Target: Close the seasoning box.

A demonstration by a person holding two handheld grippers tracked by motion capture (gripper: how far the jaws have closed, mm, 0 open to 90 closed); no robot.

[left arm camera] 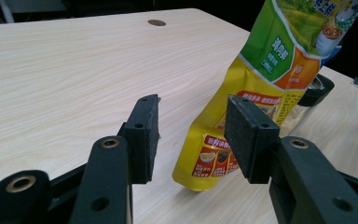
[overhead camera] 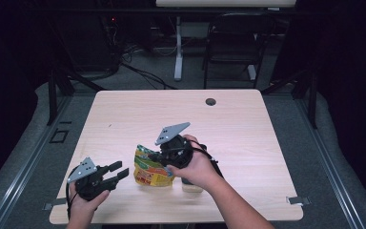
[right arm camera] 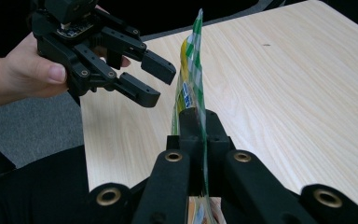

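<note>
A yellow and green printed pouch point(overhead camera: 148, 172) stands upright near the front middle of the wooden table point(overhead camera: 124, 119). My right gripper point(overhead camera: 151, 155) is shut on the pouch's top edge; in the right gripper view the jaws point(right arm camera: 196, 126) pinch the thin pouch point(right arm camera: 192, 70) edge-on. My left gripper point(overhead camera: 119, 171) is open just left of the pouch, apart from it. In the left gripper view its pads point(left arm camera: 142, 135) stand wide, with the pouch's lower part point(left arm camera: 261, 70) beyond them and to the right. The left gripper point(right arm camera: 151, 80) also appears open in the right gripper view.
A clear container point(left arm camera: 292, 120) with a dark rim point(left arm camera: 318, 89) sits behind the pouch, under the right hand point(overhead camera: 190, 183). A cable hole point(overhead camera: 210, 101) lies at the table's far side. A black chair point(overhead camera: 233, 38) and desk legs stand on the floor beyond.
</note>
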